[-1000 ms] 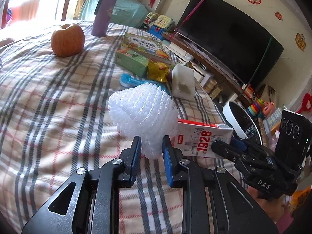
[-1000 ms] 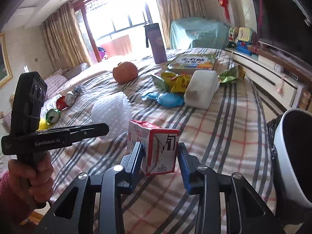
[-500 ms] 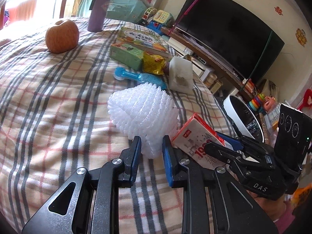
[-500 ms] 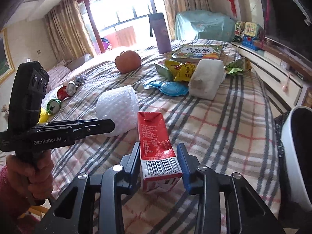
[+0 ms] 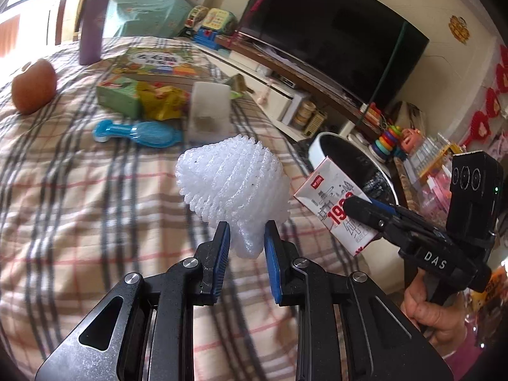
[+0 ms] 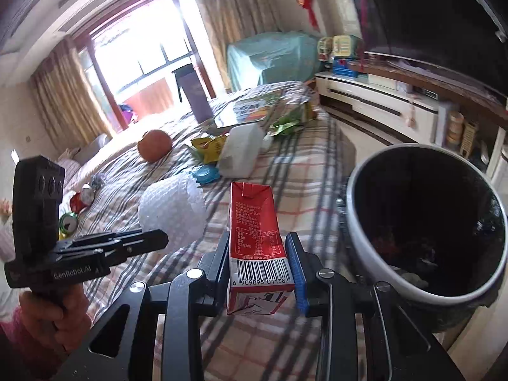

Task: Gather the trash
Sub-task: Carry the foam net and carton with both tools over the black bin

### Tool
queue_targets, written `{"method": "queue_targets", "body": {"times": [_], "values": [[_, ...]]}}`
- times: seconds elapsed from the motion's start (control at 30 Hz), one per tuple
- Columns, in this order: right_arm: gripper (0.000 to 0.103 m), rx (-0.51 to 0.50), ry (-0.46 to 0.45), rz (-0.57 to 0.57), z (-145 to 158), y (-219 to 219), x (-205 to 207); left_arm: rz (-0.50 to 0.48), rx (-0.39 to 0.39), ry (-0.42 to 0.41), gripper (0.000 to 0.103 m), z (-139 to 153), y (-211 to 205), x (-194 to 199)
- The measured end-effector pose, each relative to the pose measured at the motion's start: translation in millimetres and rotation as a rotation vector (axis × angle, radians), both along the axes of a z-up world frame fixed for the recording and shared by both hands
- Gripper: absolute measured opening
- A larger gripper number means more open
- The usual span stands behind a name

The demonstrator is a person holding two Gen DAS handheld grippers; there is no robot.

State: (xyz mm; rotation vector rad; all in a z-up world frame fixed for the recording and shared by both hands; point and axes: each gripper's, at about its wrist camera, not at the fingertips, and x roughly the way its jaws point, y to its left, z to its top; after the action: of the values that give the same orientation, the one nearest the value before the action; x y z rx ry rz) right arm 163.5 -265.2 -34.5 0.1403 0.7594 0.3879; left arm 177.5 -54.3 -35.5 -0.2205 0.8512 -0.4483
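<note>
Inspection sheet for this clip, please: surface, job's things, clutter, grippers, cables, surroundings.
Surface: plaid bedspread, rumpled.
Job's things: white foam fruit net; red-and-white drink carton; white-rimmed, black-lined bin beside the bed.
Clutter: orange apple, blue plastic brush, purple flask, picture book, yellow snack wrapper.
Grippers: left gripper shut on net; right gripper closing, clamps carton.
Cables: nothing seen.
Surroundings: dark television, curtained window.
</note>
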Motion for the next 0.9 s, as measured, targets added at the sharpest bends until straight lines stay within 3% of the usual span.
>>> {"method": "queue_targets", "body": {"times": [0.9], "values": [[0.034, 0.010, -0.050, -0.218, 16, -91, -13, -0.218, 0.030, -0.042, 0.021, 28, -109, 15]]}}
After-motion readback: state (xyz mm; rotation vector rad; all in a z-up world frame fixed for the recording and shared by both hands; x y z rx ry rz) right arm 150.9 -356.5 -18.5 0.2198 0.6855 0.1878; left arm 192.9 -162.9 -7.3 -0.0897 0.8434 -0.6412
